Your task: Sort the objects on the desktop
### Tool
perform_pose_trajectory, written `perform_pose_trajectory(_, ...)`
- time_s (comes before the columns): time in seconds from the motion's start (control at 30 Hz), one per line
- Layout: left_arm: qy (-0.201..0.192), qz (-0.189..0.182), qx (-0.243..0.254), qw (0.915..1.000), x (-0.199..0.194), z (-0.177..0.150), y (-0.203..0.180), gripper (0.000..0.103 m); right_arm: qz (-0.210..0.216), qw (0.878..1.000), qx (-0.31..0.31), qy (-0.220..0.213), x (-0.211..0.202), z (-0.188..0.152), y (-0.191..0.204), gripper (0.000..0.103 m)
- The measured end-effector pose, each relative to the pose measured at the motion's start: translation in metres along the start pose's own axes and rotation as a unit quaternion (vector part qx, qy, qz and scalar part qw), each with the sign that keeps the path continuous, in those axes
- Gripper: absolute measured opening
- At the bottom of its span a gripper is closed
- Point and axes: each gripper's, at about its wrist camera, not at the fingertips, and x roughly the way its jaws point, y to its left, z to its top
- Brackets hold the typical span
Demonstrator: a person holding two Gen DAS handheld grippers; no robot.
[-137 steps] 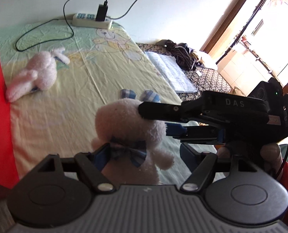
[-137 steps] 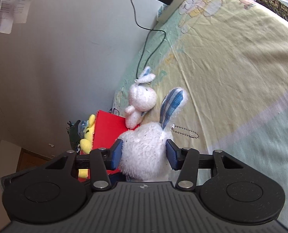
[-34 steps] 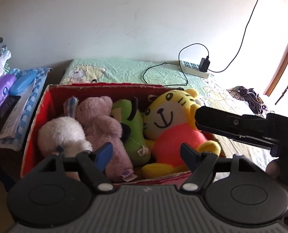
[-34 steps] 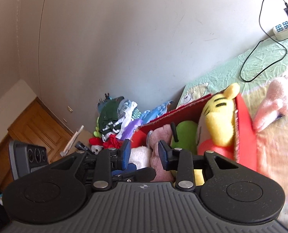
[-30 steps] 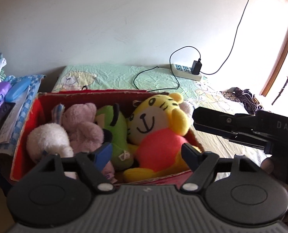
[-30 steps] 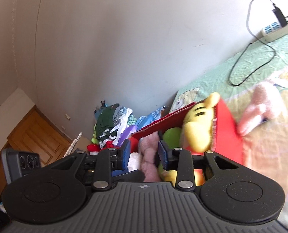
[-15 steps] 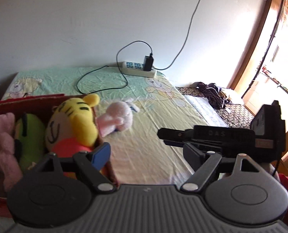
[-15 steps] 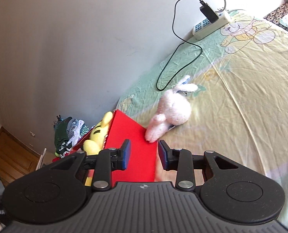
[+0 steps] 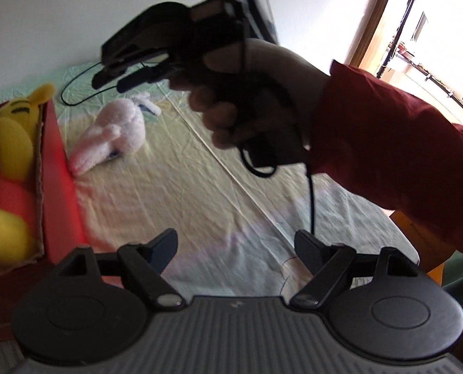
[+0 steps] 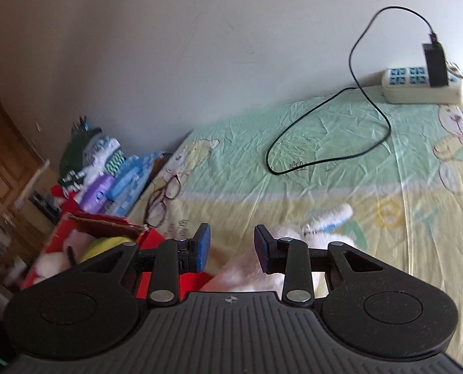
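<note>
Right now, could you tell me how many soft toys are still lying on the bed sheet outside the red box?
1: the pink rabbit lies on the bed sheet beside the red box. Others may be hidden.

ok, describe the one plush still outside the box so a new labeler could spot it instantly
Start at the red box at the left edge of the bed sheet. Just beyond its outer wall, a pale pink plush rabbit lies on the sheet. Unlike the yellow tiger plush inside the box, it is outside, pink, with white and blue ears.
</note>
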Motion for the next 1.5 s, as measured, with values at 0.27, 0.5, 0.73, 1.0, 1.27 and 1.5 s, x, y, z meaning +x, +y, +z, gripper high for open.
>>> perform_pose_trajectory(0.27, 0.004, -0.007, -0.045, 0.999, 0.029, -0.001, 0.008, 0.088, -0.016, 0.991, -0.106, 0.082, 0.07, 0.006, 0.008, 0.034)
perform_pose_trajectory(0.5, 0.021, -0.018, -0.033, 0.9991, 0.041, -0.002, 0.009, 0.088, 0.059, 0.976, -0.163, 0.129, 0.012, -0.013, -0.003, 0.028)
perform_pose_trajectory(0.73, -0.017, -0.034, -0.059, 0.9975, 0.025, 0.022, 0.023, 0.092, 0.089, 0.98, -0.078, 0.159, -0.054, -0.056, -0.042, 0.024)
perform_pose_trajectory(1.0, -0.027, -0.042, -0.016, 0.9986, 0.053, 0.056, 0.0, 0.095, 0.067, 0.981, 0.161, 0.088, -0.104, -0.107, -0.117, 0.029)
perform_pose_trajectory(1.27, -0.074, 0.025, 0.015, 0.9969, 0.056, 0.08, -0.004, 0.097, 0.09, 0.938, 0.334, 0.002, -0.14, -0.143, -0.159, 0.03)
perform_pose_trajectory(1.5, -0.015, 0.089, -0.036, 0.9953, 0.118, 0.109, 0.035, 0.098, 0.112, 0.92, 0.374, -0.03, -0.141, -0.155, -0.157, 0.031)
